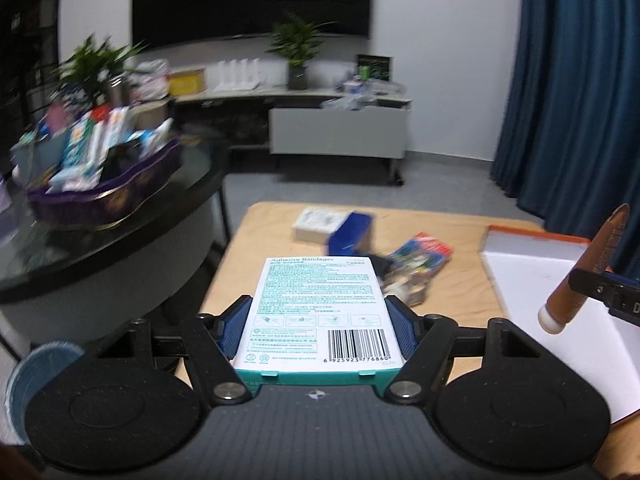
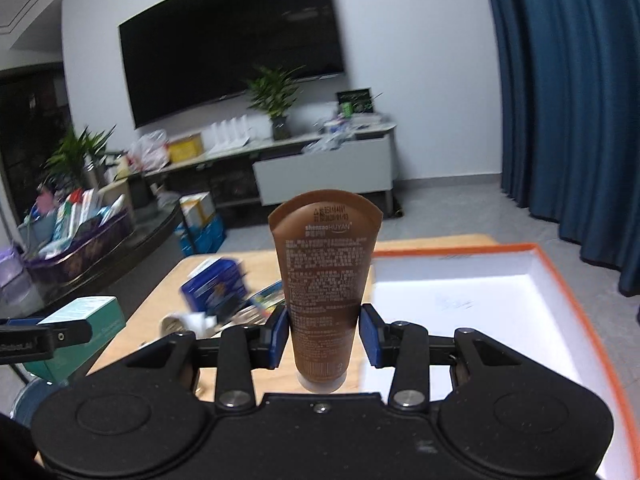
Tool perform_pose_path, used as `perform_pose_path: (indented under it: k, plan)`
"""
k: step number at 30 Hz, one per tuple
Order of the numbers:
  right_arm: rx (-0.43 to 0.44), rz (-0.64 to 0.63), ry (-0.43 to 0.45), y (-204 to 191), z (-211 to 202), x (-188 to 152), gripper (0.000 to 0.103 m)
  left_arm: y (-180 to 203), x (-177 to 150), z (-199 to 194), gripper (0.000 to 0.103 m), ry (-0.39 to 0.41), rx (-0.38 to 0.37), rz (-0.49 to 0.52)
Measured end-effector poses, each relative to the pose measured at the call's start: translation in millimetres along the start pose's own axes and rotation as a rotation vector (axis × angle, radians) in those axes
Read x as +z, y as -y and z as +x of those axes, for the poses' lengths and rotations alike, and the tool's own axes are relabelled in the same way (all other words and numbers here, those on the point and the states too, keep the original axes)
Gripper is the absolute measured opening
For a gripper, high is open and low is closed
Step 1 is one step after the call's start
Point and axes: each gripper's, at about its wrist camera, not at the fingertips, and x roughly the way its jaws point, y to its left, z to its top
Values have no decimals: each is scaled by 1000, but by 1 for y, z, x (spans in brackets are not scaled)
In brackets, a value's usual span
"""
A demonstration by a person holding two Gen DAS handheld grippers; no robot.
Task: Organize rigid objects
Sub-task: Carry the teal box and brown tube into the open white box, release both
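I had the left gripper (image 1: 318, 326) pinching a box of bandages (image 1: 318, 304) by its long sides, barcode face up, above the near left part of the wooden table (image 1: 460, 284). The right gripper (image 2: 325, 334) pinched a brown tube (image 2: 324, 276) (cap toward the camera), held beside the left edge of the white tray (image 2: 480, 300) with orange rim. A blue box (image 1: 350, 236) and a colourful packet (image 1: 420, 256) lay farther back on the table.

Wooden table (image 1: 260, 248) carries white carton (image 1: 316, 224), blue box (image 1: 348, 236), orange-rimmed tray (image 2: 568, 280)

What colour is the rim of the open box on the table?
Orange rim, white inside; clearest in the right wrist view.
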Motion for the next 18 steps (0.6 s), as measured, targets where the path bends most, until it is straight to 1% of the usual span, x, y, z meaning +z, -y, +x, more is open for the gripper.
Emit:
perform_pose_path:
  k: [5,8,11,16,18]
  plan:
    - [-46,29,10,36,-9,8,47,51,16,9,72,12,-109,41]
    - [-82,21,14,54,-13,14,47,83,23,18,72,25,-163,80]
    - [-112,17,15,73,-14,21,47,111,29,31,72,17,-217,94]
    - [-149,17,-2,98,-7,22,47,146,29,52,72,16,-253,115]
    - [-155,21,-17,106,-2,19,47,156,26,59,72,12,-251,119]
